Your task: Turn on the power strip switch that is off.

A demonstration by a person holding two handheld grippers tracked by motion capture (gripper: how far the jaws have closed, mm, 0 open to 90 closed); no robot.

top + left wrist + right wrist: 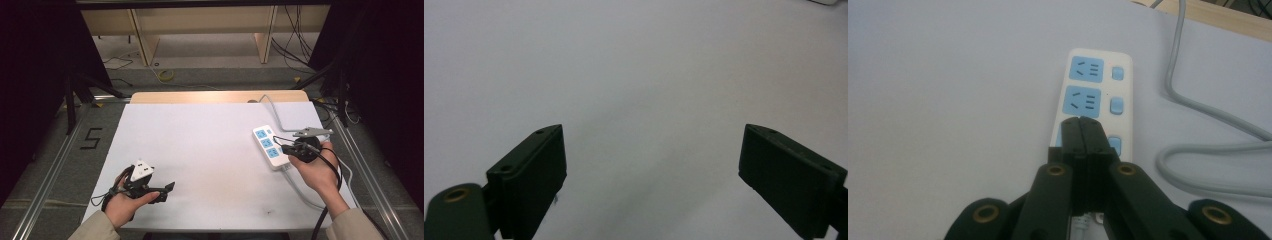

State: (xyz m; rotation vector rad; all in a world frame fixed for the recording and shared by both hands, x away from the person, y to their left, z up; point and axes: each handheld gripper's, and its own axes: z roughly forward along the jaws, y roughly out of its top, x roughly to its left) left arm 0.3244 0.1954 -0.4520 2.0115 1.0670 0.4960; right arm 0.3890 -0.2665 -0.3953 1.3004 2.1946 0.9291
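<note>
Right claw (1081,121) (black), over rectangular strip (1096,95)

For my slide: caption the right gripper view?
Shut right tool poised over a white power strip with blue sockets.

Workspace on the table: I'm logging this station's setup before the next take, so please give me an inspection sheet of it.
Surface: white sheet over a wooden table, a few faint smudges.
Job's things: white power strip with three blue sockets, lying flat at the right.
Clutter: nothing seen.
Grippers: left hand-held gripper jaws wide apart over bare sheet; right hand-held gripper jaws closed together, tips over the strip's nearest socket, contact unclear.
Cables: grey strip cord curls on the sheet at the right; black gripper cable trails toward the person.
Surroundings: floor cables, a shelf unit, dark curtains.
</note>
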